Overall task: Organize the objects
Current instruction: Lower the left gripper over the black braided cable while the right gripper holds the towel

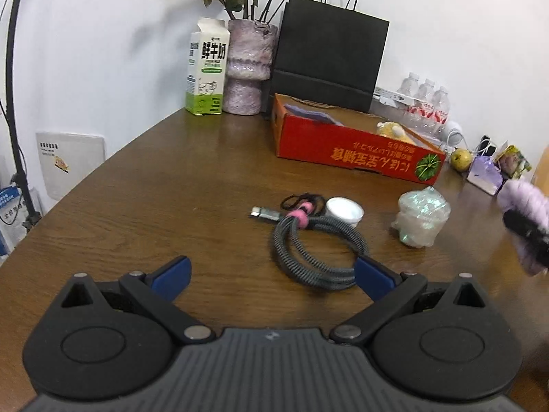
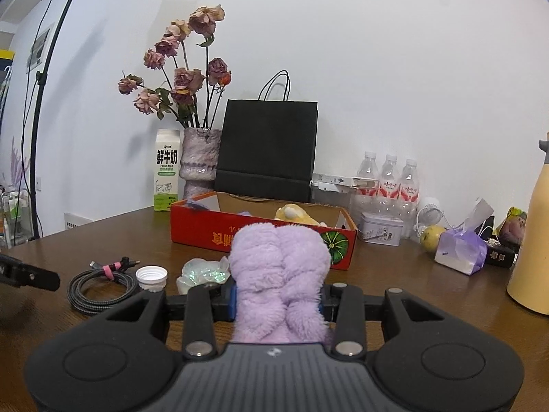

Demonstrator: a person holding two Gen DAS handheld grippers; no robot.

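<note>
My right gripper is shut on a fluffy purple plush, held above the table in front of the red cardboard box; the plush also shows at the right edge of the left wrist view. A yellow plush lies inside that box. My left gripper stands open low over the table, nothing between its fingers. Just ahead of it lies a coiled grey cable with a pink tie, a white cap and a wrapped iridescent object.
Along the wall stand a milk carton, a vase of dried roses, a black paper bag and water bottles. A tin, a green fruit, a purple tissue pack and a yellow flask sit at right.
</note>
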